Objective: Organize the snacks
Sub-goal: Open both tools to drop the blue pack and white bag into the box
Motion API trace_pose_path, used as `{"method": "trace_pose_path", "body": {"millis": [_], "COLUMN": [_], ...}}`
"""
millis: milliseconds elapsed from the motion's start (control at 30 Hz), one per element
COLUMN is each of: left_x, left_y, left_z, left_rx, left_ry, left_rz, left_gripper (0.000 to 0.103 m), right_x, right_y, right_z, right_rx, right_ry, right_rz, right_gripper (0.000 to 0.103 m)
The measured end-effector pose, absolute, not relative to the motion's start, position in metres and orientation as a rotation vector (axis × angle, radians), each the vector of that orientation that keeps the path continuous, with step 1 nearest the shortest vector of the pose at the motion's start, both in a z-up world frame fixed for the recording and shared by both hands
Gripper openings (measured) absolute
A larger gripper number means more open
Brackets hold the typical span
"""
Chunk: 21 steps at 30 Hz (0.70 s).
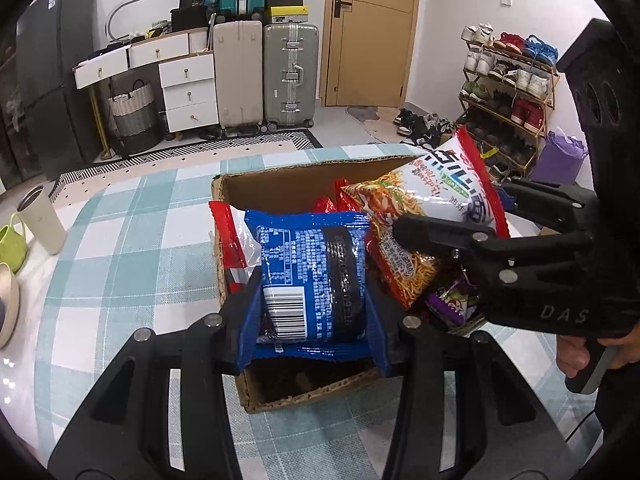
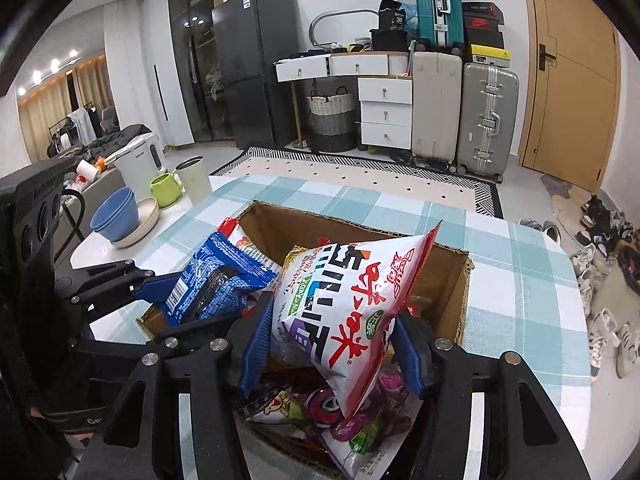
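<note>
Checked cloth covers the table under an open box of snacks. Left gripper clamps a blue pack over the box; right gripper straddles a white bag, jaws fairly wide. Best lower each into a free gap before releasing. Only the right view shows purple packets at the bottom

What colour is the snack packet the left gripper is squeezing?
Blue, with white print and a barcode. The snack packet shows best in the left wrist view.
</note>
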State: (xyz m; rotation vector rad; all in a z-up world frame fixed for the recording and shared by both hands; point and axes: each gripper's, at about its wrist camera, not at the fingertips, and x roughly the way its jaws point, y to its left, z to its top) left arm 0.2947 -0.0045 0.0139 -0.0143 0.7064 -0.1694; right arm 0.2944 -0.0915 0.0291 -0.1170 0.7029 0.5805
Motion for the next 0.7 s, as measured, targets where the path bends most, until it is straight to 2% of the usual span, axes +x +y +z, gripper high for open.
{"method": "trace_pose_path", "body": {"millis": [100, 133, 167, 300, 333, 367, 533, 600, 633, 700], "left_x": [0.292, 0.291, 0.291, 0.285, 0.284, 0.282, 0.275, 0.276, 0.275, 0.271], "left_y": [-0.002, -0.001, 0.001, 0.005, 0.006, 0.005, 0.011, 0.017, 0.020, 0.026], "left_z": [0.018, 0.019, 0.020, 0.030, 0.032, 0.034, 0.046, 0.048, 0.049, 0.052], "left_rx": [-0.025, -0.029, -0.030, -0.043, -0.045, -0.034, -0.032, -0.060, -0.069, -0.087], "left_ry": [0.706, 0.706, 0.703, 0.687, 0.683, 0.676, 0.641, 0.647, 0.649, 0.632], "left_rz": [-0.168, -0.167, -0.161, -0.166, -0.166, -0.141, -0.090, -0.084, -0.075, -0.072], "left_gripper": [0.043, 0.045, 0.053, 0.064, 0.071, 0.084, 0.087, 0.095, 0.102, 0.102], "right_x": [0.290, 0.289, 0.287, 0.281, 0.279, 0.279, 0.275, 0.272, 0.271, 0.268], "right_y": [-0.096, -0.099, -0.101, -0.109, -0.111, -0.113, -0.126, -0.131, -0.132, -0.135], "right_z": [0.035, 0.037, 0.040, 0.047, 0.048, 0.050, 0.060, 0.062, 0.064, 0.065], "right_rx": [-0.106, -0.103, -0.099, -0.092, -0.086, -0.082, -0.050, -0.042, -0.040, -0.040], "right_ry": [0.680, 0.675, 0.667, 0.650, 0.645, 0.640, 0.617, 0.609, 0.605, 0.601], "right_rz": [0.570, 0.569, 0.568, 0.556, 0.548, 0.540, 0.514, 0.503, 0.500, 0.500], "right_gripper": [0.070, 0.072, 0.074, 0.082, 0.084, 0.087, 0.097, 0.101, 0.102, 0.102]}}
